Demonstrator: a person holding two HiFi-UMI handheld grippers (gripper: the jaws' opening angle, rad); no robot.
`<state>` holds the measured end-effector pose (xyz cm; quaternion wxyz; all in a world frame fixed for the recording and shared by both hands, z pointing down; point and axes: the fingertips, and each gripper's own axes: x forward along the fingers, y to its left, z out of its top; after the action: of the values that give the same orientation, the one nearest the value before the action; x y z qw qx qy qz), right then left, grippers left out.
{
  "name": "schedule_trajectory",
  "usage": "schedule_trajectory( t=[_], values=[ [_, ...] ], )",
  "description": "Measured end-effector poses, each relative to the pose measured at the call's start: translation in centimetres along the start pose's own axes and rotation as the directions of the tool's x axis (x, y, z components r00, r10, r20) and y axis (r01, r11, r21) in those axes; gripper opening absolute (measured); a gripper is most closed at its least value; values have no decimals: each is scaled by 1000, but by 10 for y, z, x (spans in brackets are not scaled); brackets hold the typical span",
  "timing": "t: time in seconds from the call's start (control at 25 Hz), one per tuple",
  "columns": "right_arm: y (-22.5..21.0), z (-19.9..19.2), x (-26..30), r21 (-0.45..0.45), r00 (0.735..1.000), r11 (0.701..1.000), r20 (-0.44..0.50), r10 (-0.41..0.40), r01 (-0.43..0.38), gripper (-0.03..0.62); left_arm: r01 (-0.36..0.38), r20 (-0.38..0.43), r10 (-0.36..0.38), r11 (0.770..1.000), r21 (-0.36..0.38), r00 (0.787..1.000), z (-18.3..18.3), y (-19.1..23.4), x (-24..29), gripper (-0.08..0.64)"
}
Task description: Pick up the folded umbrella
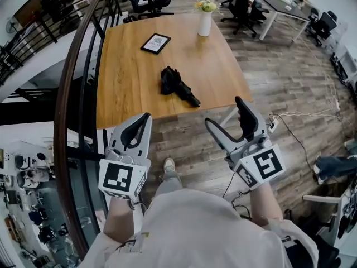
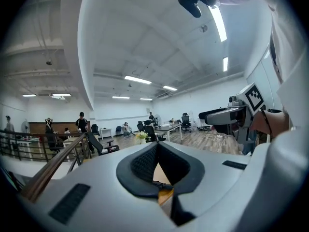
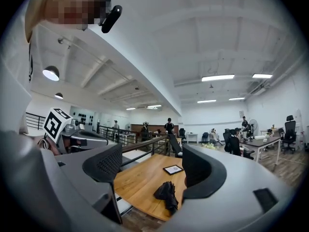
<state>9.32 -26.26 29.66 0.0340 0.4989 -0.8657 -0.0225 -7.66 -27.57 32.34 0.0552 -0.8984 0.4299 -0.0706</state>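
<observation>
Head view gives us one folded black fabric umbrella (image 1: 178, 85) lying untouched on one pale wooden worktop (image 1: 125, 88); we judge this the approach step. Left gripper view: our left hand-held gripper (image 2: 157, 145) is pressed closed, empty. Right gripper view: our right hand-held gripper (image 3: 150, 158) gapes wide, the umbrella well ahead; next we must reach forward, lower and straddle it.

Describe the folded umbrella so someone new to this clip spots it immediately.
Start at the wooden table beside the railing. The folded umbrella lies near its front edge. It is the only black crumpled bundle there; the flat framed card and white vase of flowers sit farther back.
</observation>
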Motion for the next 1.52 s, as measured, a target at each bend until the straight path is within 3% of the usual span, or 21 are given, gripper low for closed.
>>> schedule_trajectory(
  t=[0.32, 0.64, 1.16, 1.52],
  values=[
    [0, -42, 141, 8, 991, 1000, -132, -9, 10, 402, 67, -72, -72, 995, -72, 995, -55, 106, 64, 17],
    [-9, -103, 227, 61, 965, 998, -261, -9, 26, 402, 105, -99, -118, 986, -131, 988, -97, 159, 102, 17],
    [-36, -162, 275, 113, 924, 994, -380, 39, 4, 402, 88, -166, -131, 966, -242, 977, -149, 175, 141, 17],
    [-61, -230, 301, 202, 869, 979, -477, 133, -39, 402, 54, -272, -154, 938, -342, 950, -195, 161, 183, 17]
  ],
)
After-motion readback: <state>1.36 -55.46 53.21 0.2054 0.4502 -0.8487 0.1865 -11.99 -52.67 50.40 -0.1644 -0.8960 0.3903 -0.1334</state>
